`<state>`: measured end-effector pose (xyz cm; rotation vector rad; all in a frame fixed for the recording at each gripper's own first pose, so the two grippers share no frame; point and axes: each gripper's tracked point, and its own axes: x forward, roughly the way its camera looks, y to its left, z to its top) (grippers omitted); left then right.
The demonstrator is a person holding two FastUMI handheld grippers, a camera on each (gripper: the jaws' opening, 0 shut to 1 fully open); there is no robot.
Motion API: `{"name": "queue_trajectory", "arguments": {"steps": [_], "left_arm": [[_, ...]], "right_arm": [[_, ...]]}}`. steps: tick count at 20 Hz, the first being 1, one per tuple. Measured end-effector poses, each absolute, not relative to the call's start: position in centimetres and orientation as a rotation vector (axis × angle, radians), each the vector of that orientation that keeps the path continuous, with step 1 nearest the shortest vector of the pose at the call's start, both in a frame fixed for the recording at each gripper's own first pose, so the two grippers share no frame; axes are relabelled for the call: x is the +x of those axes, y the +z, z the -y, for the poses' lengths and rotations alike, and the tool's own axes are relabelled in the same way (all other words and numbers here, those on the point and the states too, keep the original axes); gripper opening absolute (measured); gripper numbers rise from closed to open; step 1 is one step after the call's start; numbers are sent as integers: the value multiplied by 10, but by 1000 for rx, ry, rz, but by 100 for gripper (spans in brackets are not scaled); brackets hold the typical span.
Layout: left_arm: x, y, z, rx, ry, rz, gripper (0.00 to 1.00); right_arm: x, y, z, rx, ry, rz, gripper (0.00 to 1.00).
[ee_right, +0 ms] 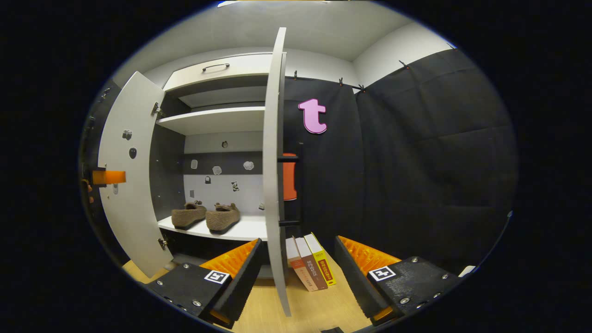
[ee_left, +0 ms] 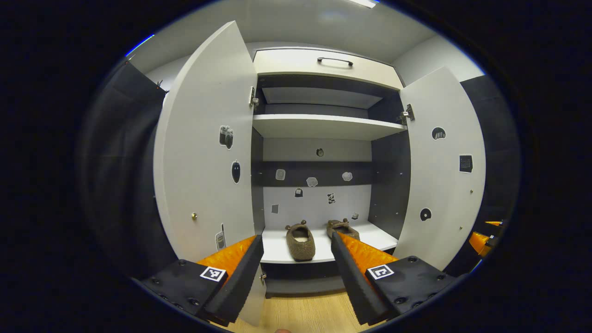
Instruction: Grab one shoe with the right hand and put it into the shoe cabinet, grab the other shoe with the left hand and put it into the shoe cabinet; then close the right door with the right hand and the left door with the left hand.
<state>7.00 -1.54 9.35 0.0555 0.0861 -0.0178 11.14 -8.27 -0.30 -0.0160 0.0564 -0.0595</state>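
Brown fuzzy slippers [ee_left: 300, 241] sit side by side on the shoe cabinet's white bottom shelf [ee_left: 374, 238], both doors swung wide. Left gripper [ee_left: 297, 259] and right gripper [ee_right: 298, 259] hang released above pale wood flooring [ee_right: 319, 305]; books [ee_right: 310, 268] lean nearby.

bottom shelf [ee_left: 370, 237] — two shoes [ee_left: 300, 241], side by side

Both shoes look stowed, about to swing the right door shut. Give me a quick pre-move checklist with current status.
1. Both brown fuzzy slippers on the white bottom shelf: ok.
2. Slippers fully behind the shelf's front edge: near one's heel sits close to the edge, cannot tell.
3. Right gripper open and empty: ok.
4. White right door between its fingers, edge-on: ok.
5. Upright books beside that door, outside its closing swing: ok.
6. Left gripper open, pointing into the cabinet: ok.
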Motion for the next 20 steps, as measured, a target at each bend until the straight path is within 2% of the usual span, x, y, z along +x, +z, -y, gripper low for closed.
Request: {"name": "queue_trajectory", "arguments": {"steps": [5, 6, 7, 8, 9, 17, 18, 19, 20], "left_arm": [[43, 86, 5, 52, -26, -115, 95], [37, 84, 3, 54, -25, -119, 95], [33, 85, 1, 53, -26, -118, 95], [28, 86, -1, 47, -26, -118, 95], [25, 86, -3, 40, -26, -119, 95], [3, 99, -33, -20, 29, -102, 97], [2, 101, -35, -21, 33, -97, 97], [-1, 104, -35, -19, 34, -91, 97], [-4, 105, -35, -16, 32, -85, 97]], "right_arm": [[130, -24, 103, 4, -68, -78, 94], [136, -30, 108, 1, -76, -81, 89], [143, -36, 114, -6, -82, -86, 99], [151, -43, 118, -13, -85, -94, 99], [157, -50, 120, -12, -87, -105, 94], [163, -57, 105, -21, -39, -115, 91], [164, -58, 102, -37, -34, -113, 99], [162, -55, 94, -40, -23, -111, 89], [162, -56, 84, -30, -7, -115, 89]]}}
